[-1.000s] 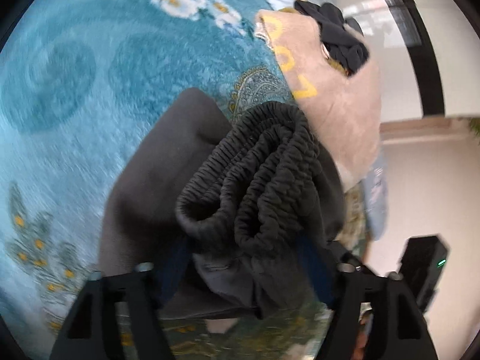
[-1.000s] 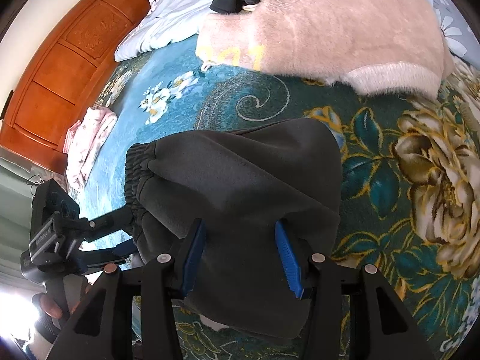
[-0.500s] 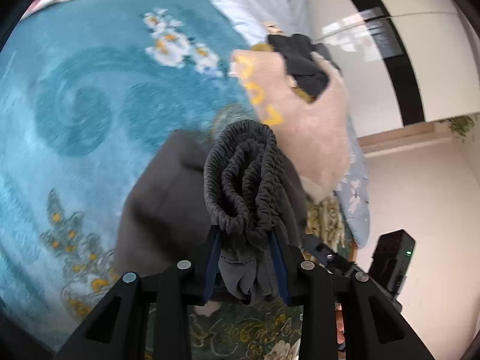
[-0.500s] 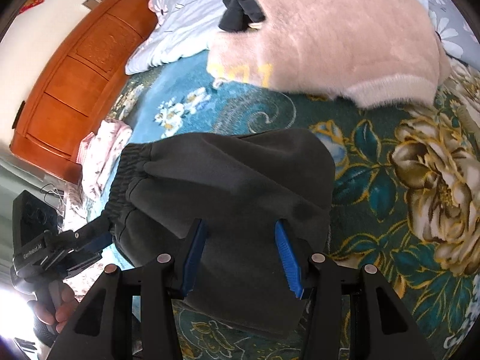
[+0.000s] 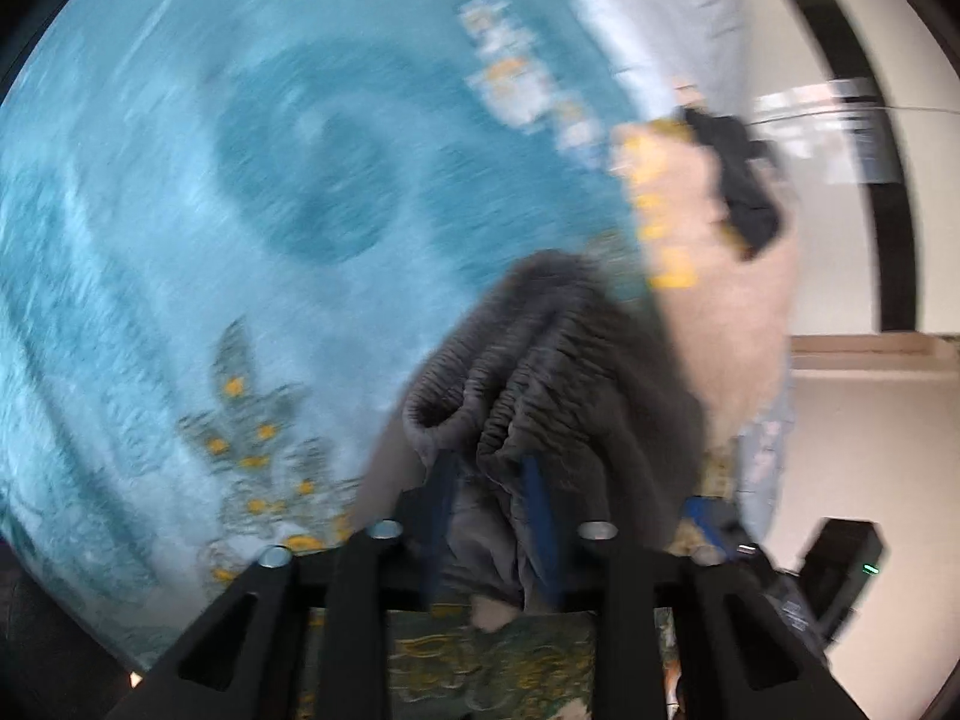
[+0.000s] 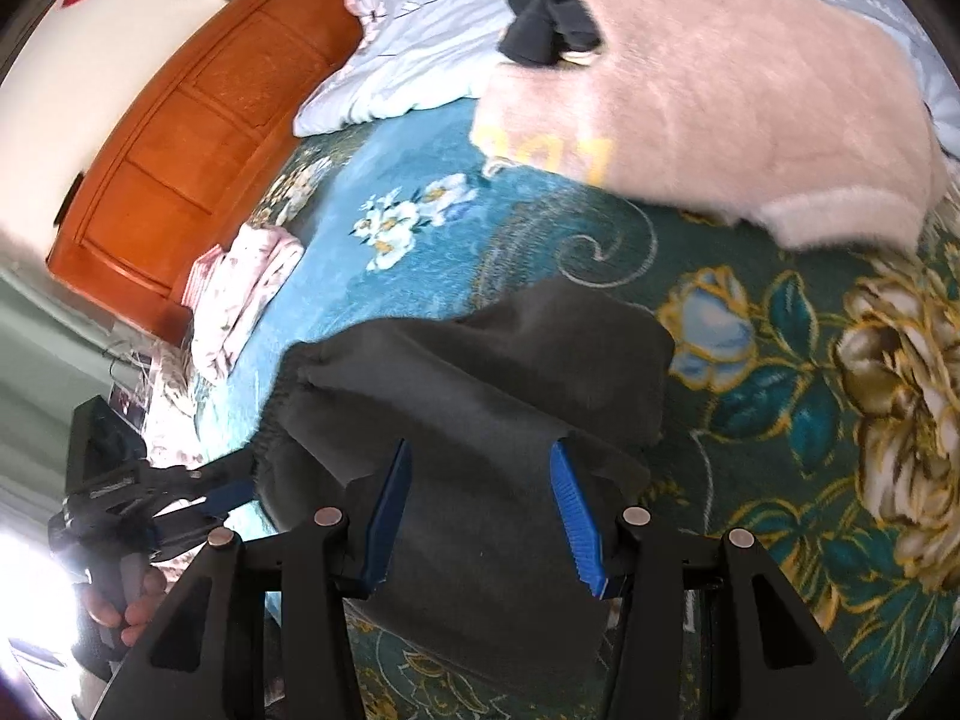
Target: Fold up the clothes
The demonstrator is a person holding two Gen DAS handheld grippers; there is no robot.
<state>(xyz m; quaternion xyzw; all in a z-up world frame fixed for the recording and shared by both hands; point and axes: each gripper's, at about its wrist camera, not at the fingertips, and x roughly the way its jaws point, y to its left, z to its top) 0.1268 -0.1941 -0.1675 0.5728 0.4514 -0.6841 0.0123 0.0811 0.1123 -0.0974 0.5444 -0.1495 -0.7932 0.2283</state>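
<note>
Dark grey pants (image 6: 510, 372) hang stretched between my two grippers over the teal flowered bedspread (image 6: 420, 180). In the blurred left wrist view, the bunched elastic waistband (image 5: 540, 360) sits between the blue pads of my left gripper (image 5: 492, 510). Those jaws are closing and pinch the fabric. My right gripper (image 6: 480, 510) holds the other end, with a thick fold of cloth filling the gap between its pads. The left gripper (image 6: 222, 498) shows at the lower left of the right wrist view, held by a hand (image 6: 120, 606).
A fluffy pink sweater (image 6: 720, 102) with yellow lettering lies beyond the pants, a black garment (image 6: 546, 18) on top of it. A pale blue duvet (image 6: 420, 42) and a wooden headboard (image 6: 180, 138) stand behind. Folded pink cloth (image 6: 246, 288) lies at the bed's left edge.
My left gripper's jaws narrowed from wide apart onto the bunched waistband and swung sideways with it. The right gripper kept its grip and rose a little.
</note>
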